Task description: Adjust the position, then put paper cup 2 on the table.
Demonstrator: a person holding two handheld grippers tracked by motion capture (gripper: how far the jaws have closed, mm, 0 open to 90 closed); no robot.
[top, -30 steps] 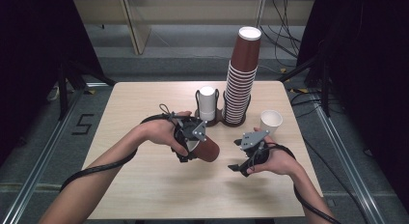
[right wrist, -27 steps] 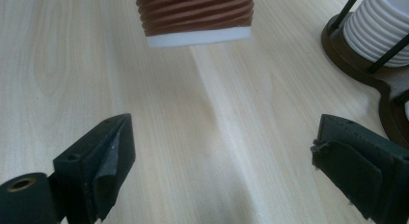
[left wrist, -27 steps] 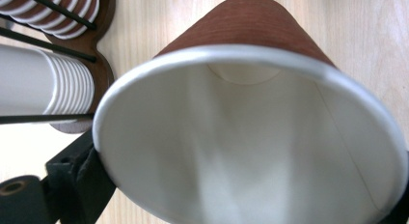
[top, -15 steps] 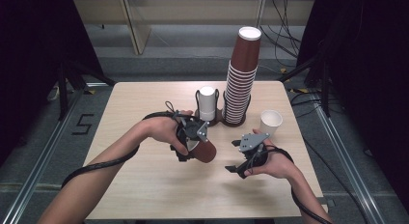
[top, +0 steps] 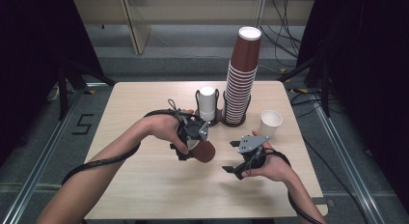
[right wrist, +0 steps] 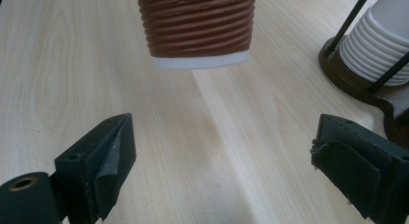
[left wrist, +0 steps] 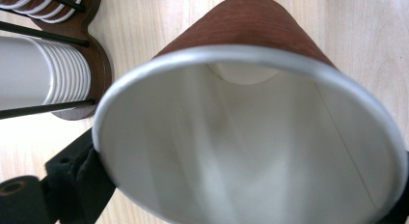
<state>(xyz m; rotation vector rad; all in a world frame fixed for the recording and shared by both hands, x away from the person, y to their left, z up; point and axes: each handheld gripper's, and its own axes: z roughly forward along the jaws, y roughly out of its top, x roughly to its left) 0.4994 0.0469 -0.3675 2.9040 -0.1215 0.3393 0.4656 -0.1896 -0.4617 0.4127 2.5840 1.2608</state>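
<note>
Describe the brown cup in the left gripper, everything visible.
The brown cup looks like paper: brown ribbed outside, plain white inside, rolled white rim, white base edge. It looks empty. The left gripper holds it at the rim end, tilted on its side above the table, base pointing toward the right gripper, whose jaws are open and clear of it.

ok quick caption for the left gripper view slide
Left gripper holds a brown paper cup, mouth toward the camera, above the wooden table.
</note>
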